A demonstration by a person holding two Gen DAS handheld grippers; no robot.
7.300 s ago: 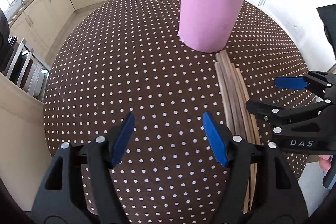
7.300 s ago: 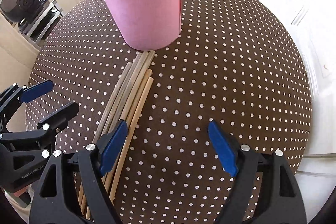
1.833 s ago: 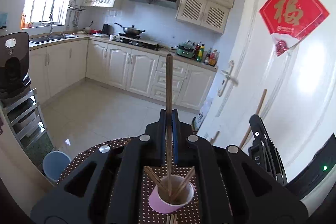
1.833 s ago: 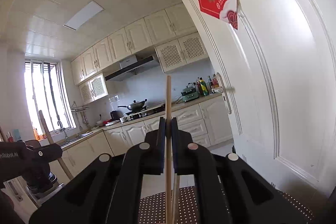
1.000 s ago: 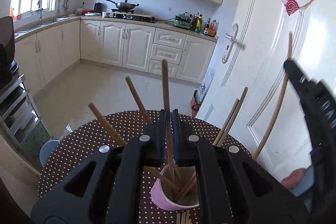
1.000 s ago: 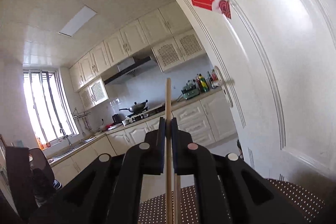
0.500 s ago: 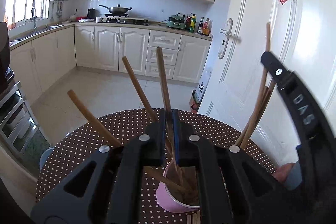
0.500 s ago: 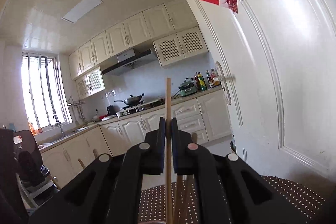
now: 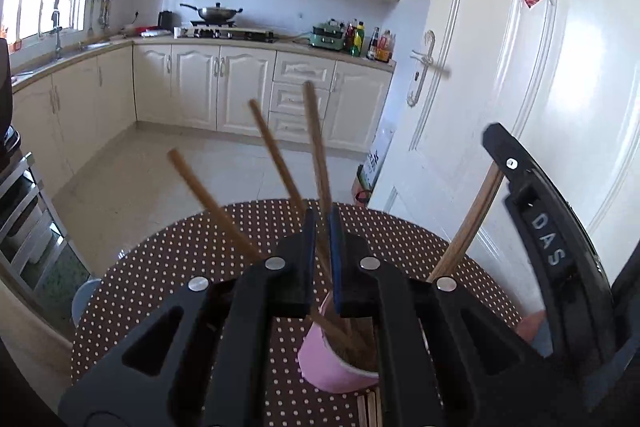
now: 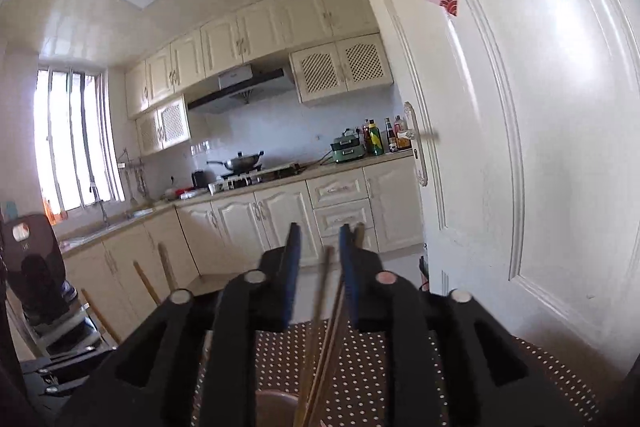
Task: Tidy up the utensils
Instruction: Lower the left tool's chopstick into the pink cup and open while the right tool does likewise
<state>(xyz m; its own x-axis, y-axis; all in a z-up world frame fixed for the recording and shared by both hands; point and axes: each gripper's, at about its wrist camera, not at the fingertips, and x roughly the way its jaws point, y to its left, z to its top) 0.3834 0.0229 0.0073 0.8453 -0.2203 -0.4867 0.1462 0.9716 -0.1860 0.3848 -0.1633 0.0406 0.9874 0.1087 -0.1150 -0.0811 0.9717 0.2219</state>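
A pink cup (image 9: 334,367) stands on the brown dotted table (image 9: 168,291) with several wooden chopsticks leaning out of it. My left gripper (image 9: 322,243) hovers over the cup, shut on one chopstick (image 9: 314,139) whose lower end reaches into the cup. My right gripper (image 10: 319,255) is just above the cup rim (image 10: 276,401). Its jaws are opening, and a blurred chopstick (image 10: 324,291) hangs loose between the blue pads (image 10: 290,267), pointing down into the cup. In the left wrist view the right gripper (image 9: 536,227) rises at the right, beside a leaning chopstick (image 9: 468,227).
More chopsticks (image 9: 370,413) lie flat on the cloth in front of the cup. A white door (image 9: 540,99) stands close behind the table on the right. A metal rack (image 9: 28,227) and a blue bin (image 9: 82,301) stand on the floor at the left.
The right gripper's pads have parted and its chopstick has slid down between them. The chopstick in the left gripper has tilted slightly left. The right gripper has sunk a little.
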